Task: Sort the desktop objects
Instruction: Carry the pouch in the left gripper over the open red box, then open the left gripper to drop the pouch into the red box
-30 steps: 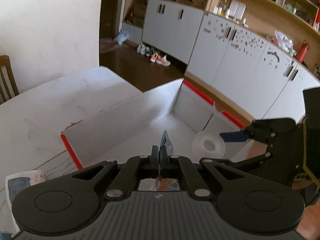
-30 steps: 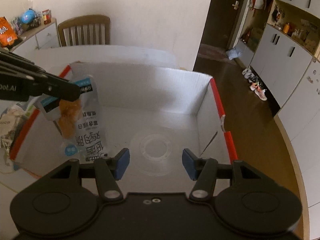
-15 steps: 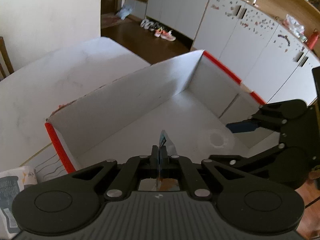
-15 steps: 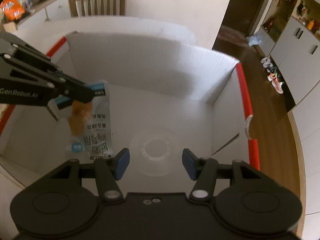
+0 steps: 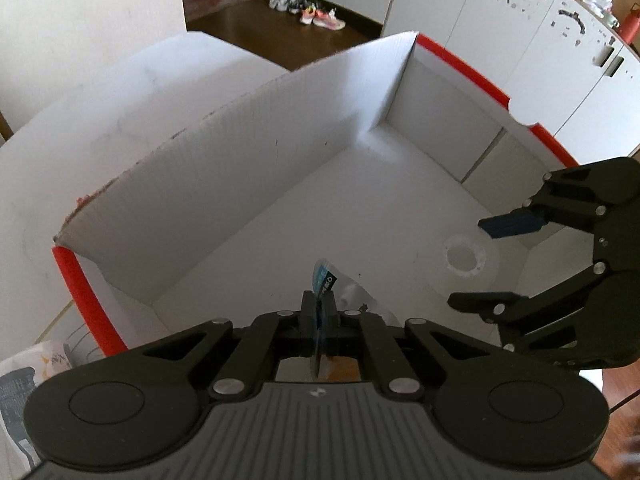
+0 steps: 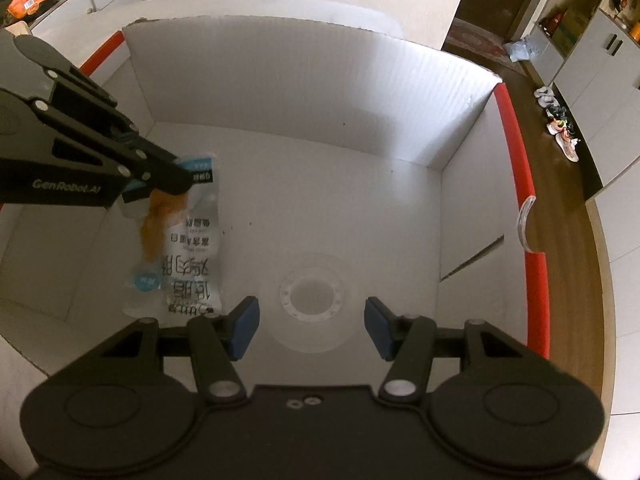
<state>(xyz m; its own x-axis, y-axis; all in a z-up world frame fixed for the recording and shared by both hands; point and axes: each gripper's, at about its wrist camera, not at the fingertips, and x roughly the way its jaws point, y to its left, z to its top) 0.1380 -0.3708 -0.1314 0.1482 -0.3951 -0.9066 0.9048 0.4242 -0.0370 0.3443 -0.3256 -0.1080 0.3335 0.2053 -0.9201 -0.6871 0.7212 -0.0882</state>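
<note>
1. Left hand-held gripper [image 6: 176, 180]: clamps your snack packet [image 6: 188, 248], hanging inside the white box [image 6: 320, 92] at nine o'clock.
2. Right hand-held gripper [image 6: 312, 322]: straddles the clear tape roll [image 6: 312, 292], apparently gripping it.
3. Step: depositing; next, release both.

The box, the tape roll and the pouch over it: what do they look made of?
Box: white corrugated board, matte; fine ribs show on its walls, plastic or card unclear. Tape roll between the right gripper's fingers: clear glossy plastic film, box floor visible through it. Pouch pinched by the left gripper: thin, shiny printed film, crinkled.
</note>
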